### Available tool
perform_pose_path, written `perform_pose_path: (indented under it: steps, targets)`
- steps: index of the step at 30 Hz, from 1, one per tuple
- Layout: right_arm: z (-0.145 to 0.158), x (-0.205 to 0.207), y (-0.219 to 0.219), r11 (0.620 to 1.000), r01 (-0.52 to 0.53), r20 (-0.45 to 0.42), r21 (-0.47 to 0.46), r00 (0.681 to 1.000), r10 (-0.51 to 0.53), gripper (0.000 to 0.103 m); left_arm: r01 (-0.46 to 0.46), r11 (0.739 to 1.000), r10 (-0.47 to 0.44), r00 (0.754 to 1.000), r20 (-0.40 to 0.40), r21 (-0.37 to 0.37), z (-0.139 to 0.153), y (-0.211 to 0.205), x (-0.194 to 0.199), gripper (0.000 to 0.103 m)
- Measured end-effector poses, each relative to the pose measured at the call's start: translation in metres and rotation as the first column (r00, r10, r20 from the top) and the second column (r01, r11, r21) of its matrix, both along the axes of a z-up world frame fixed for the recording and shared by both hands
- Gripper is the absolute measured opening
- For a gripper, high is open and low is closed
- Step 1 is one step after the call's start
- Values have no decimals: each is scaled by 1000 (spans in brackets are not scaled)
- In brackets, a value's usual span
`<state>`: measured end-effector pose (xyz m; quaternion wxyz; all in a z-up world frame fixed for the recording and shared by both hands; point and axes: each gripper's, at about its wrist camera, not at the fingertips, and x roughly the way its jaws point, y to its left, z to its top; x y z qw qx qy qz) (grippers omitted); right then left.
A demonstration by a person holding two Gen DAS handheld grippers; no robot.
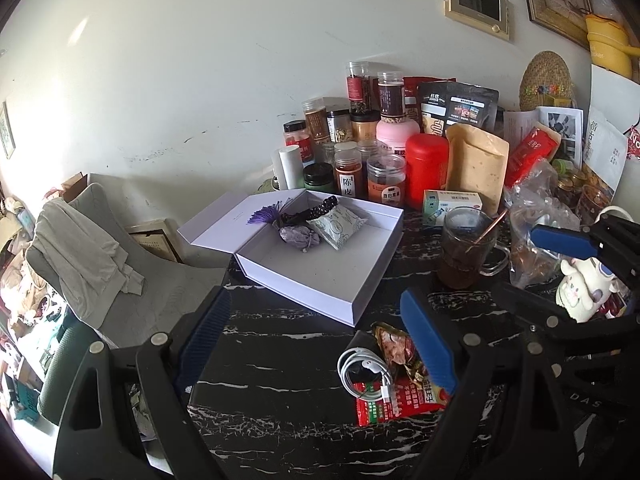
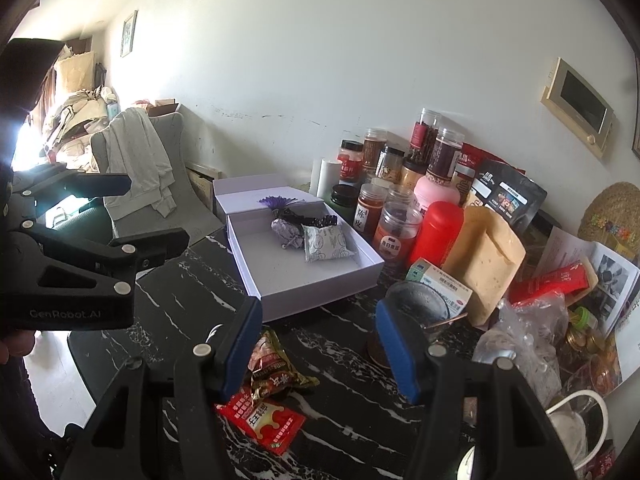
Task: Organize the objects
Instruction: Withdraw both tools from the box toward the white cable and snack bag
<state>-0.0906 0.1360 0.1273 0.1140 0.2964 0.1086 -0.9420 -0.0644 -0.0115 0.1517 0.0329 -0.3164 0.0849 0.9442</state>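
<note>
- the left gripper (image 1: pixel 316 340) hangs over the black marble table (image 1: pixel 280 400), jaws spread wide with nothing between them.
- the right gripper (image 2: pixel 320 344) hangs beside it, jaws parted and empty.
- a white box (image 1: pixel 320 268) lies open near the table's far edge; a purple pouch (image 1: pixel 294 236), a patterned sachet (image 1: pixel 336 226) and dark beads (image 1: pixel 320 206) sit inside.
- near the grippers lie a white cable (image 1: pixel 364 372), a red packet (image 2: pixel 264 420) and a crumpled snack wrapper (image 2: pixel 276 364).
- jars (image 1: pixel 352 172) crowd the wall behind the box.
</note>
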Motion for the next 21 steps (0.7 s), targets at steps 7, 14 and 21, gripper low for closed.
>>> perform_pose_path:
  steps: [7,14,21]
  targets:
    - [-27,12,2,1000,-2,46,-12,999,3,60,24,1000,-25,999,44,19,-31,6,14,86]
    - [-62,21,-1,998,-48,99,-30,994,50,60,35,999,-38,993,108,34,-73,6,16,86]
    - [-92,21,2,996,-73,151,-43,985,79,60,44,997,-53,985,166,56,-113,8,13,86]
